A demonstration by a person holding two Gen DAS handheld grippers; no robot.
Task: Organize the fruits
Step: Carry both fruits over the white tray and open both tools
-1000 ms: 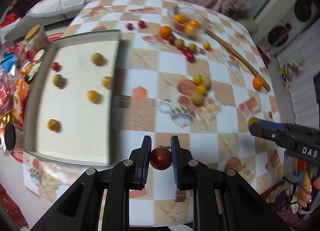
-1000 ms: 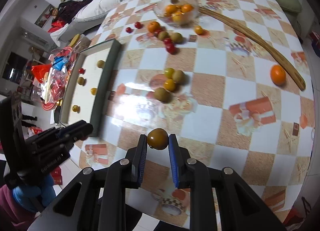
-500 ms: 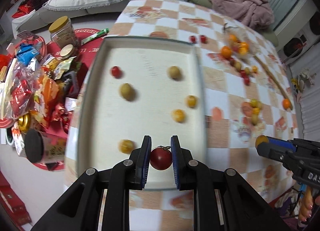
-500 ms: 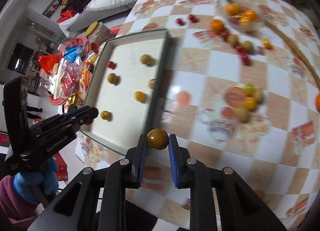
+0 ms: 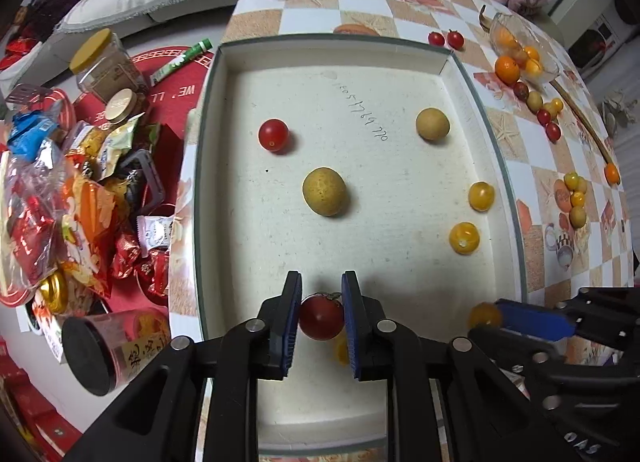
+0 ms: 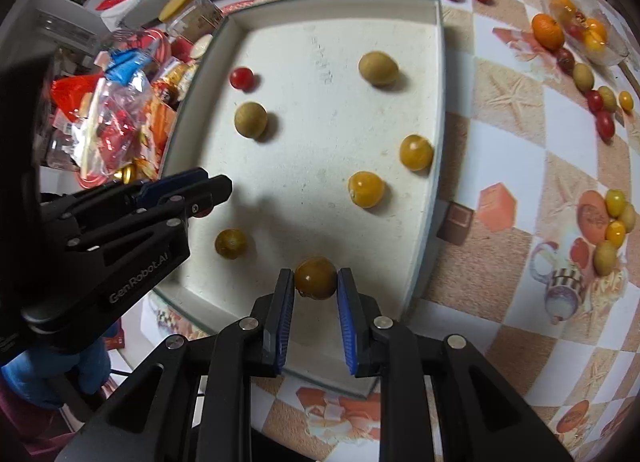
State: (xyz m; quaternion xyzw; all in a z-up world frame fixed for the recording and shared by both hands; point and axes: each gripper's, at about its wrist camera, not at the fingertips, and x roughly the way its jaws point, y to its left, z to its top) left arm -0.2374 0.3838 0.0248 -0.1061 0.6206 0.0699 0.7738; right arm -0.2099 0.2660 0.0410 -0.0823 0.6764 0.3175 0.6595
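Note:
My left gripper [image 5: 321, 316] is shut on a red tomato [image 5: 321, 317] and holds it over the near part of the white tray [image 5: 360, 61]. My right gripper [image 6: 316, 280] is shut on a yellow-brown fruit [image 6: 315, 277] over the tray's [image 6: 424, 254] near right part. Several fruits lie in the tray: a red tomato [image 5: 273, 135], a green-yellow fruit [image 5: 324, 191], yellow tomatoes [image 5: 464, 238]. The right gripper shows at the lower right of the left wrist view [image 5: 486, 316]. The left gripper shows at the left of the right wrist view [image 6: 218, 197].
More fruit lies loose on the checkered table [image 6: 512, 165]: a cluster [image 6: 614, 221], a row of red and green ones [image 6: 596, 101], a glass bowl [image 6: 580, 21] with oranges. Jars [image 5: 106, 61] and snack bags [image 5: 60, 197] crowd the tray's left side.
Both grippers moved left from over the checkered table to over the tray, each still holding its fruit. The tray now fills both views.

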